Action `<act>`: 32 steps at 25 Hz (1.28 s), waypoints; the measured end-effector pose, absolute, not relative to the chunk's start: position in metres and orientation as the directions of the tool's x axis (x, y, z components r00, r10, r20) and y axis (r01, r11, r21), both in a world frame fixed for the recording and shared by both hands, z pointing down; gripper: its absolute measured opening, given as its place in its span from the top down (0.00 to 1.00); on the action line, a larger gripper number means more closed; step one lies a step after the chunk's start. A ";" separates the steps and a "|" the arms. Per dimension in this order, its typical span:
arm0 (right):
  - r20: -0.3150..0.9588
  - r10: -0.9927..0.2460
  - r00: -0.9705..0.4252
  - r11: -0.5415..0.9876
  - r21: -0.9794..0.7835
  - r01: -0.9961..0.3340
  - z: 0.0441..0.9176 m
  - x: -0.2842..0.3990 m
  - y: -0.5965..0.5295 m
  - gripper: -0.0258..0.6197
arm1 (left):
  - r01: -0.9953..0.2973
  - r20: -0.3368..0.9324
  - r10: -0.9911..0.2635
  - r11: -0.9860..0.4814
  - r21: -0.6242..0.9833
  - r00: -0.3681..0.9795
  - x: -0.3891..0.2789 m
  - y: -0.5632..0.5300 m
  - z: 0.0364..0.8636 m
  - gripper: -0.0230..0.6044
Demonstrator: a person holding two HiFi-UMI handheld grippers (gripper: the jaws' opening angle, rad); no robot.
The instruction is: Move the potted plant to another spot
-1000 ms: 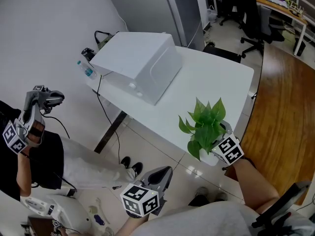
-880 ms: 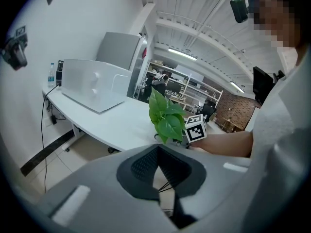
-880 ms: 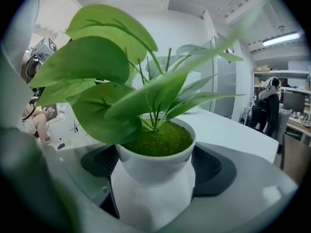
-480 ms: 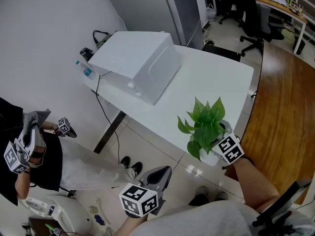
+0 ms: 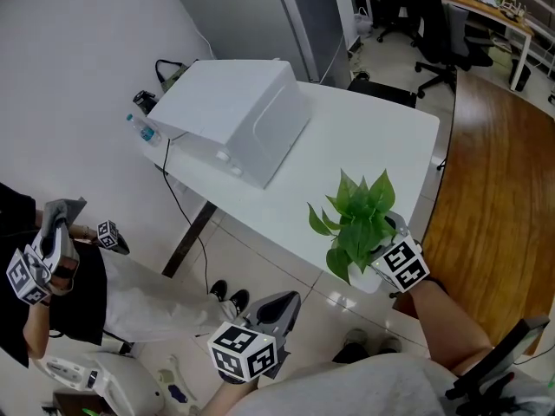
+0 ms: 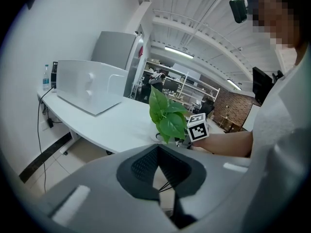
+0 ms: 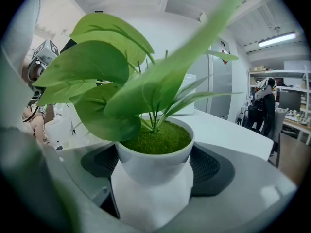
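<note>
Both pairs of fingers closed: right gripper (image 5: pixel 384 239) clamped on the white pot of the potted plant (image 5: pixel 357 215) at the near corner of the desk (image 5: pixel 364 137); left gripper (image 5: pixel 286 303) pressed together on nothing, held off the desk edge over the tiled floor (image 5: pixel 260 263).

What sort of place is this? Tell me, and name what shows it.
Probably an office or lab workroom: a white table, office chairs at a cluttered desk behind, and stocked shelving under strip lights.
</note>
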State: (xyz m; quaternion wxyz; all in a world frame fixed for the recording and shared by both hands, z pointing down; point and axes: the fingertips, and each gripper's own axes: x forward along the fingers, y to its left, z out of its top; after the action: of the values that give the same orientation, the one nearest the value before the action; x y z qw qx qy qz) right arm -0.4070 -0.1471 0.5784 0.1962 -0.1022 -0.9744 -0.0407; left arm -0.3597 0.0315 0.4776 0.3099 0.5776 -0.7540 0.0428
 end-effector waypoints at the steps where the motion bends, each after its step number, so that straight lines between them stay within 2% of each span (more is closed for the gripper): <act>1: 0.389 0.177 -0.904 0.977 0.043 0.209 0.578 -0.410 -0.144 0.26 | -0.900 0.515 -0.847 0.321 0.295 -0.133 -0.364 0.034 0.479 0.97; 7: 0.379 0.134 -0.916 0.987 0.033 0.158 0.571 -0.375 -0.175 0.26 | -0.921 0.507 -0.858 0.261 0.290 -0.084 -0.341 0.001 0.479 0.97; 14: 0.406 0.043 -0.913 0.998 0.030 0.061 0.574 -0.355 -0.192 0.26 | -0.940 0.486 -0.873 0.137 0.312 0.034 -0.354 -0.022 0.482 0.97; 32: 0.407 -0.333 -0.851 0.940 0.073 -0.333 0.551 -0.139 -0.308 0.26 | -0.900 0.433 -0.805 -0.270 0.342 0.405 -0.211 -0.158 0.485 0.97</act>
State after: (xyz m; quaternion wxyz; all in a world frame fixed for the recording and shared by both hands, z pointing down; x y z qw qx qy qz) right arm -0.1387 -0.3083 0.5512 0.2115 0.1731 -0.9619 0.0002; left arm -0.2105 -0.1577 0.4845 0.2747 0.7920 -0.5383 0.0867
